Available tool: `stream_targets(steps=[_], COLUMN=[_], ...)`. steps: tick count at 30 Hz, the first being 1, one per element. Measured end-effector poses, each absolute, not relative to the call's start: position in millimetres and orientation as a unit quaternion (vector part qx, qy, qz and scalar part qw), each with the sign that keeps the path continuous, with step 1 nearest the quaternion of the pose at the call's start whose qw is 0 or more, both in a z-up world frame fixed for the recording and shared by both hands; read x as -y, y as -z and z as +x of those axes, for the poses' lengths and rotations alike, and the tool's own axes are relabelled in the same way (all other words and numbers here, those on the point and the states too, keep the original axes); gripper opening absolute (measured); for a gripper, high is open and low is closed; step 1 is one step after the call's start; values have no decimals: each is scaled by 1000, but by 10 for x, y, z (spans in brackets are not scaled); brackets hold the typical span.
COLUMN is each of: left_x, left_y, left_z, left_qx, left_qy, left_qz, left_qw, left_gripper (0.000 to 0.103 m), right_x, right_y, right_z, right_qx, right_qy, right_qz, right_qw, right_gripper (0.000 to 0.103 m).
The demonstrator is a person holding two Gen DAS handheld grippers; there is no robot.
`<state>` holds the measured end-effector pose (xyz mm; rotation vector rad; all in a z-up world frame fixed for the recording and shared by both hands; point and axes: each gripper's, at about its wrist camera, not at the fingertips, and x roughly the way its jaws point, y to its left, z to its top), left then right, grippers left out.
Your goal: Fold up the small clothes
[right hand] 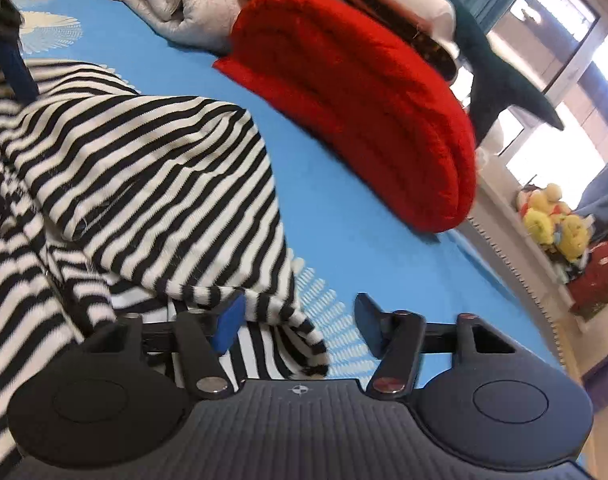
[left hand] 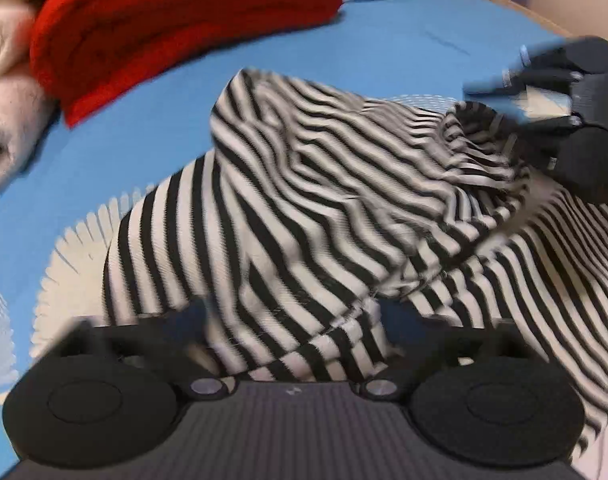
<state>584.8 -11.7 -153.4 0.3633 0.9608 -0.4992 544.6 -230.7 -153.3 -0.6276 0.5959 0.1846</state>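
Observation:
A black-and-white striped garment (left hand: 304,200) lies rumpled on the blue bed sheet (left hand: 383,40). In the left wrist view my left gripper (left hand: 296,320) stands low over its near hem. The jaws are apart, and the hem sags between them without being pinched. My right gripper (left hand: 503,112) hovers at the garment's far right corner. In the right wrist view the striped garment (right hand: 144,180) drapes from the left, and one corner hangs between the open jaws of my right gripper (right hand: 300,320). Its blue pad (right hand: 230,320) touches the cloth edge; the other finger stands clear.
A folded red knit (right hand: 363,112) lies on the sheet beyond the garment, with folded white bedding (right hand: 192,0) behind it. Plush toys (right hand: 555,220) sit on a ledge past the bed's right edge, under a bright window. A dark teal cushion (right hand: 499,80) leans nearby.

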Motion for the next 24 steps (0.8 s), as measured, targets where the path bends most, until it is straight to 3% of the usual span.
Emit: stream_targets(steps=[1,2,3,6,9,10,11,12,13,14,15,16,20,24], left_x=[59,-48,-120,-176,-202,-208,-187,-172,-132,-78,-35,8,232,288], left_y=[1530,1487,1432,1342,1314,1305,1265,1265,1246,1271,1292,1315,1520,1617], left_z=[5946,6013,6046,6132,6202,6194,6142,6108,6058,6016,5951,5889,5796,5892], left_qx=[-474,-480,-474,-449,-446,-445,-443,-444,-447,-450,-446,-439,-439,-446], left_qy=[249,257,263,248,235,241,250,268,279,292,306,314,312,293], left_qz=[124,66,32,27,39,39,41,45,47,48,51,62,131,119], left_qw=[835,836,840,858,863,862,860,854,848,843,840,840,832,838], left_gripper=[43,37,22,0,0,0,4,17,38,48,57,59,60,60], right_x=[2314,2352,2353,2498,2613,2661,2697,2709,2696,2659,2621,2597,2681,2584], right_y=[1524,1458,1393,1040,812,772,762,792,847,917,1011,1140,1444,1617], right_z=[5530,5592,5650,5704,5743,5759,5760,5766,5731,5690,5624,5549,5426,5580], right_qx=[-303,-304,-289,-227,-218,-238,-261,-282,-293,-294,-293,-285,-310,-307], right_qy=[-85,-66,-43,7,2,-27,-55,-80,-100,-102,-100,-99,-97,-65], right_qz=[-294,-282,-270,-190,-136,-110,-92,-86,-101,-130,-171,-219,-249,-261], right_qw=[902,907,918,955,966,965,959,952,946,941,935,928,912,913], right_gripper=[0,0,0,0,0,5,12,34,60,69,73,73,73,74])
